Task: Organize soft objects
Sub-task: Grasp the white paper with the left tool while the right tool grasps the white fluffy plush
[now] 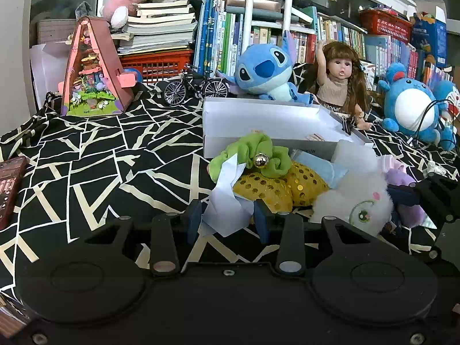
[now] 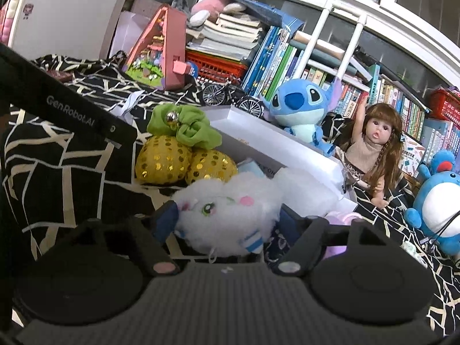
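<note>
**Soft toys heaped before the white box**

The patterned black cloth (image 1: pixel 86 158) carries the white box (image 1: pixel 258 120). Against its near wall lie the white plush (image 2: pixel 227 212), 2 gold sequin cushions (image 2: pixel 164 161) and a green scrunchie (image 1: pixel 258 155). The right gripper (image 2: pixel 227 221) brackets the plush; I cannot tell whether its pads press. The left gripper (image 1: pixel 227 215) pinches white paper (image 1: pixel 227 201).

**Child's room at home, crowded with toys and books**

Packed with children's books (image 1: pixel 339 34) along the window, stacked paperbacks (image 1: pixel 161 26), a blue plush (image 1: pixel 264 72), a doll (image 1: pixel 339 77), a miniature house (image 1: pixel 95 69), a toy bicycle (image 1: pixel 195 87), all over a black patterned cloth (image 1: pixel 100 155).
</note>
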A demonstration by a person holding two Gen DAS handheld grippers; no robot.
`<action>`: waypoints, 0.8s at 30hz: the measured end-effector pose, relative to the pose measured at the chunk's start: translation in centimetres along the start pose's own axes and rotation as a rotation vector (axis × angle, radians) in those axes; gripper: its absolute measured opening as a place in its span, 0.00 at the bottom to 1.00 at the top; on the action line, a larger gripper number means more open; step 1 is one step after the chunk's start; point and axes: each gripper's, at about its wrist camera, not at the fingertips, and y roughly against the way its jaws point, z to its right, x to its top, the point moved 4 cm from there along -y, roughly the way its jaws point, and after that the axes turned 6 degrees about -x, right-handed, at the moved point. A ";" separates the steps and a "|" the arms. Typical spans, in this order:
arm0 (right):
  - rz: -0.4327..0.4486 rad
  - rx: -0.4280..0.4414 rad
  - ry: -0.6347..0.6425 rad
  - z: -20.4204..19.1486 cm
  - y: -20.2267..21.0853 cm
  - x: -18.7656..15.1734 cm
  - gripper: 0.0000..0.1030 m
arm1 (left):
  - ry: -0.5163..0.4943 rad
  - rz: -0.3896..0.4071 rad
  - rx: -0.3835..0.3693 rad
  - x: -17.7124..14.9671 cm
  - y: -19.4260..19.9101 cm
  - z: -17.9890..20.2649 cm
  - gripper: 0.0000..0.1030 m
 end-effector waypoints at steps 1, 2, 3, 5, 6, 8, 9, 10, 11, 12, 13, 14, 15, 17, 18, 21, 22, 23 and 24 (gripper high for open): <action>-0.003 -0.002 0.007 -0.1 -0.1 -0.1 0.80 | -0.001 -0.003 -0.001 0.0 0.0 0.0 0.37; -0.005 -0.003 0.015 -0.2 -0.2 -0.2 0.80 | -0.001 -0.004 -0.001 0.0 -0.1 0.0 0.37; -0.007 -0.005 0.024 -0.3 -0.3 -0.3 0.79 | -0.002 -0.006 -0.002 -0.1 -0.1 0.1 0.37; -0.010 -0.004 0.031 -0.4 -0.5 -0.4 0.80 | -0.003 -0.009 -0.002 -0.1 -0.3 0.1 0.37; -0.008 -0.003 0.029 -0.4 -0.5 -0.5 0.80 | -0.003 -0.010 -0.002 -0.1 -0.3 0.2 0.37; -0.010 0.003 0.023 -0.4 -0.6 -0.4 0.80 | -0.004 -0.012 -0.003 -0.1 -0.4 0.3 0.37; -0.010 0.005 0.019 -0.3 -0.7 -0.4 0.80 | -0.005 -0.012 -0.003 -0.1 -0.5 0.3 0.37; -0.009 0.007 0.014 -0.3 -0.8 -0.4 0.79 | -0.005 -0.013 -0.002 -0.1 -0.6 0.4 0.37; -0.009 0.008 0.010 -0.3 -0.9 -0.4 0.77 | -0.005 -0.014 -0.002 -0.1 -0.6 0.4 0.37; -0.009 0.009 0.007 -0.3 -0.9 -0.4 0.75 | -0.005 -0.013 -0.002 -0.1 -0.6 0.4 0.37; -0.010 0.009 0.002 -0.2 -0.9 -0.3 0.74 | -0.007 -0.011 -0.001 -0.1 -0.6 0.4 0.37; -0.010 0.011 -0.008 -0.2 -0.8 -0.3 0.73 | -0.007 -0.010 0.000 0.0 -0.6 0.4 0.37; -0.010 0.015 -0.025 0.0 -0.7 -0.2 0.72 | -0.009 -0.007 0.002 0.1 -0.6 0.4 0.37; -0.013 0.021 -0.054 0.3 -0.6 -0.1 0.71 | -0.012 0.000 0.005 0.4 -0.7 0.5 0.37; -0.014 0.025 -0.071 0.5 -0.5 0.0 0.71 | -0.013 0.004 0.007 0.6 -0.7 0.5 0.37; -0.012 0.033 -0.114 1.1 -0.2 0.5 0.71 | -0.015 0.011 0.010 1.4 -0.8 0.4 0.36; -0.011 0.034 -0.124 1.2 -0.1 0.6 0.71 | -0.014 0.012 0.008 1.6 -0.8 0.4 0.36; -0.008 0.034 -0.134 1.4 0.0 0.8 0.71 | -0.012 0.015 0.005 1.9 -0.9 0.4 0.36; -0.006 0.035 -0.146 1.6 0.1 1.0 0.71 | -0.009 0.018 0.002 2.2 -0.9 0.4 0.36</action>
